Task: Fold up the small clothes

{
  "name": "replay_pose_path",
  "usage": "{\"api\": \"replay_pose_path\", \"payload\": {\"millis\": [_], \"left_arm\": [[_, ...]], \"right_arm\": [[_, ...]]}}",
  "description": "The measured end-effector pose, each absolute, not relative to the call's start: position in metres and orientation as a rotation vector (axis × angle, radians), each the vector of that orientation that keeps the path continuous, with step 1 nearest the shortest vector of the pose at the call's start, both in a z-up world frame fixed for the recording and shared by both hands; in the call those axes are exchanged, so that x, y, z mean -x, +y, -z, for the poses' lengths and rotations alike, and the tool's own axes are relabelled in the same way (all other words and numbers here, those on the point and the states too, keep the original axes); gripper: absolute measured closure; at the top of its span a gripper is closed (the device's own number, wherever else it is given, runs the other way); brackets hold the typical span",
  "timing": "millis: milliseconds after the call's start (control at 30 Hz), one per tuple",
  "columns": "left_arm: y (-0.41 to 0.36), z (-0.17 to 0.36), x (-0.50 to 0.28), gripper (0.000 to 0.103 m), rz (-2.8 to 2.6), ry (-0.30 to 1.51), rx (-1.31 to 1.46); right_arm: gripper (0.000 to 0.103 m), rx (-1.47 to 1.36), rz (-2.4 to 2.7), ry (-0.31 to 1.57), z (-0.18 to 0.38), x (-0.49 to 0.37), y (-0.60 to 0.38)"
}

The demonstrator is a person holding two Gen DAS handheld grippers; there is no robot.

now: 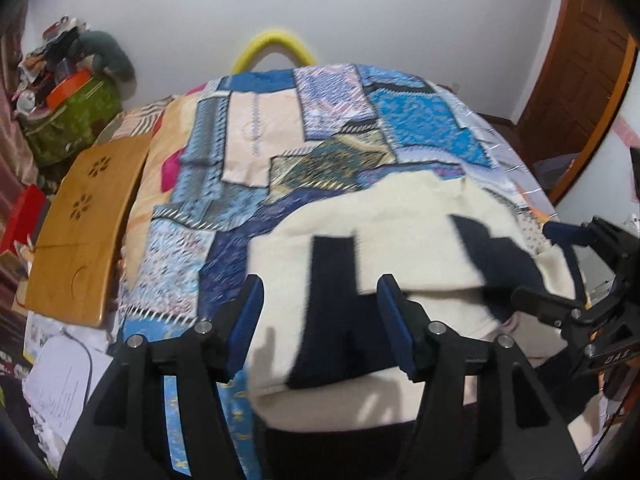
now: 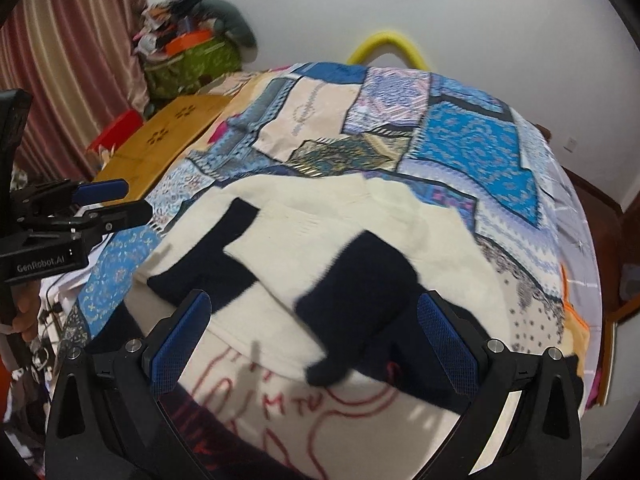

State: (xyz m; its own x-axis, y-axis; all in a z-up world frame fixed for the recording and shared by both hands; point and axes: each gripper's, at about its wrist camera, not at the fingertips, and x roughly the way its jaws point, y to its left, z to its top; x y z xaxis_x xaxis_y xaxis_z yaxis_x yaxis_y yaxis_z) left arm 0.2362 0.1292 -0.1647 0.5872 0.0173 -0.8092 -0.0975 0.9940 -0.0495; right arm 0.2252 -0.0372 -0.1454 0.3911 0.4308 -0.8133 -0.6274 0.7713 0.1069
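Note:
A small cream garment with dark navy patches and red stitched letters lies on the patchwork bed cover, near the bed's front edge. It also shows in the right wrist view. My left gripper is open and empty, hovering over the garment's left part. It also shows in the right wrist view at the far left. My right gripper is open and empty above the garment's near edge. It also shows in the left wrist view at the garment's right side.
A wooden lap tray lies along the bed's left side. Papers and a cable lie below it. A green bag piled with clutter stands at the back left. A wooden door is at the right.

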Motion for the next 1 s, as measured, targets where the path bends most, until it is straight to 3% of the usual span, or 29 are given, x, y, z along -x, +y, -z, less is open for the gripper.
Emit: {"api": "replay_pose_path", "payload": {"millis": [367, 767, 867, 1000], "left_arm": [[0.185, 0.219, -0.237, 0.042, -0.125, 1.046, 0.214], [0.201, 0.267, -0.244, 0.042, -0.115, 1.131, 0.262], [0.202, 0.269, -0.244, 0.037, -0.114, 1.122, 0.266], [0.2, 0.271, -0.244, 0.033, -0.118, 1.115, 0.242]], "right_arm": [[0.003, 0.346, -0.745, 1.031, 0.172, -0.235, 0.027], [0.026, 0.446, -0.763, 1.108, 0.212, -0.242, 0.068], [0.031, 0.469, -0.761, 1.107, 0.217, -0.242, 0.071], [0.044, 0.52, -0.735, 1.091, 0.221, -0.241, 0.073]]}}
